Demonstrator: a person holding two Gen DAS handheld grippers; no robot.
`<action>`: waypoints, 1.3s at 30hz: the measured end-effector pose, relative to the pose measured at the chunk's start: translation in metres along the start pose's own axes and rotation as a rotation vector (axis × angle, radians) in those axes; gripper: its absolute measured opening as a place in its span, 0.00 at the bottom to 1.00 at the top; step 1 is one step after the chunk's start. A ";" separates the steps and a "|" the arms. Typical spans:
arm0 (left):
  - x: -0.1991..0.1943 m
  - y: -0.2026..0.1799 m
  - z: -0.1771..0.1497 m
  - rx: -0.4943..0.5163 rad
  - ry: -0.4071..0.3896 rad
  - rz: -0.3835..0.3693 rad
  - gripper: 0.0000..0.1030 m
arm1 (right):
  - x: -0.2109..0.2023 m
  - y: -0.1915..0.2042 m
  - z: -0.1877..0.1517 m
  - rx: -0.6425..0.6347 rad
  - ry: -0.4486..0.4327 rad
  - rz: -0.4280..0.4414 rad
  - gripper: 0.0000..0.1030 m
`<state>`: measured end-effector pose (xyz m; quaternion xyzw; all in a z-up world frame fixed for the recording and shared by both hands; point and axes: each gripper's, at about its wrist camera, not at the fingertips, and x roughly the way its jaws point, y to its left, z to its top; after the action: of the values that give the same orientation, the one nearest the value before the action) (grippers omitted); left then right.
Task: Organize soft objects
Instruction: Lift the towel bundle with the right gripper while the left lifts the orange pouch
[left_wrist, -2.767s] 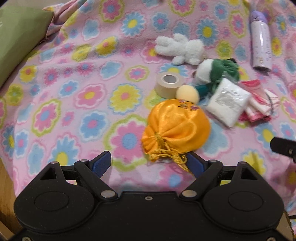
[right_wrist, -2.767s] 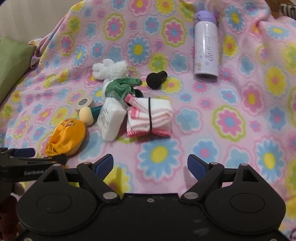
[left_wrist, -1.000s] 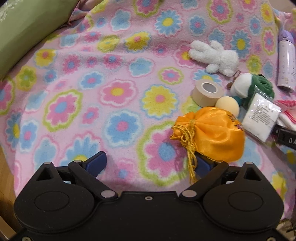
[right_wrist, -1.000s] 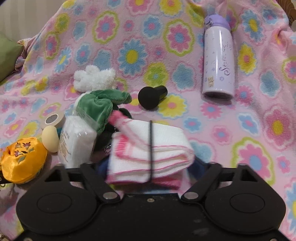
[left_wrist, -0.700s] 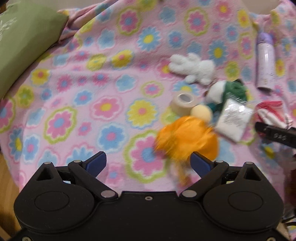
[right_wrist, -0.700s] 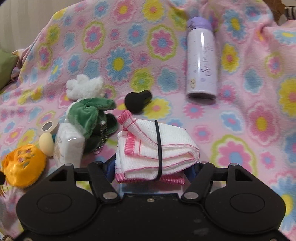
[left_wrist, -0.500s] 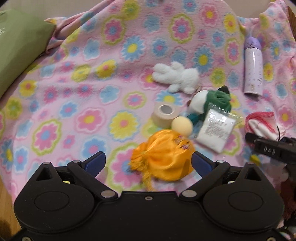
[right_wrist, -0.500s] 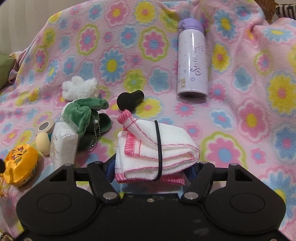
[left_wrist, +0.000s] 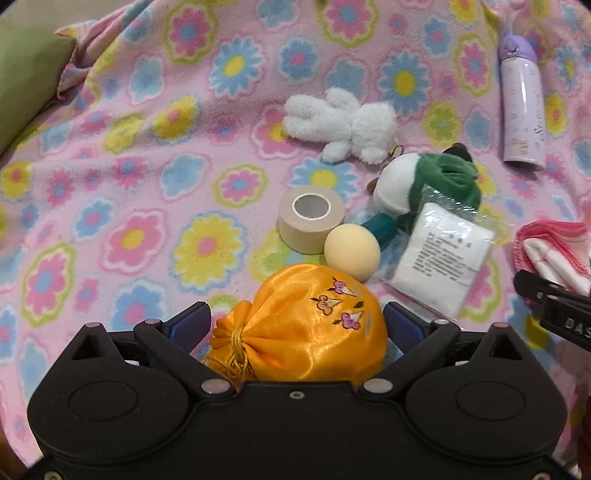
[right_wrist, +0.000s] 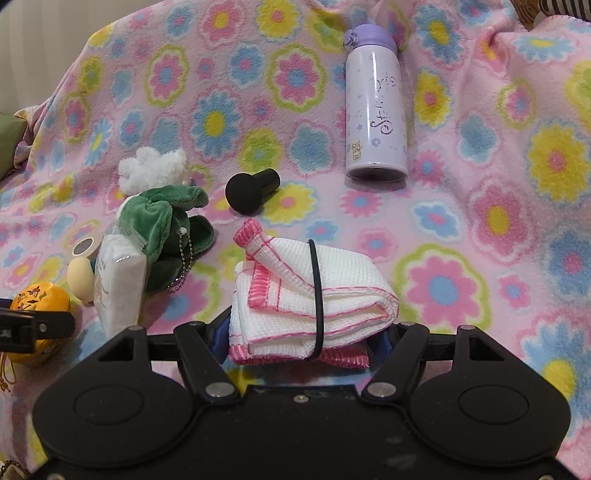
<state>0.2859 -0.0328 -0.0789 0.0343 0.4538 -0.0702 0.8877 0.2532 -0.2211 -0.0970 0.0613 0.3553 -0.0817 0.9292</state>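
Note:
An orange satin pouch (left_wrist: 306, 332) lies on the flowered blanket between the fingers of my left gripper (left_wrist: 295, 325), which is open around it; its blue pads stand a little apart from the pouch's sides. My right gripper (right_wrist: 299, 339) is shut on a folded white cloth with pink edging and a black band (right_wrist: 314, 291). The cloth also shows at the right edge of the left wrist view (left_wrist: 550, 251). The pouch shows at the far left of the right wrist view (right_wrist: 40, 299).
On the blanket lie a white plush bunny (left_wrist: 343, 123), a green and white plush (left_wrist: 424, 181), a tape roll (left_wrist: 310, 218), a cream sponge ball (left_wrist: 352, 251), a packet of white pads (left_wrist: 441, 254), a black knob (right_wrist: 249, 190) and a lilac bottle (right_wrist: 375, 107). A green cushion (left_wrist: 26, 81) lies at the left.
My left gripper has moved forward so that the orange pouch now sits between its open fingers. My right gripper took hold of the cloth a second ago and still holds it.

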 end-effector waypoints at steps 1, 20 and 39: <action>0.003 0.000 0.000 -0.004 0.008 0.001 0.94 | 0.000 0.000 0.000 0.000 0.000 0.000 0.68; -0.014 0.009 -0.001 -0.061 -0.013 -0.063 0.80 | -0.016 0.003 0.004 0.000 -0.004 0.005 0.68; -0.138 -0.002 -0.032 0.000 -0.181 -0.129 0.80 | -0.150 0.003 -0.005 0.029 -0.110 0.101 0.68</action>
<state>0.1798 -0.0179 0.0142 -0.0015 0.3729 -0.1302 0.9187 0.1404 -0.2010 -0.0005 0.0883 0.2988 -0.0431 0.9493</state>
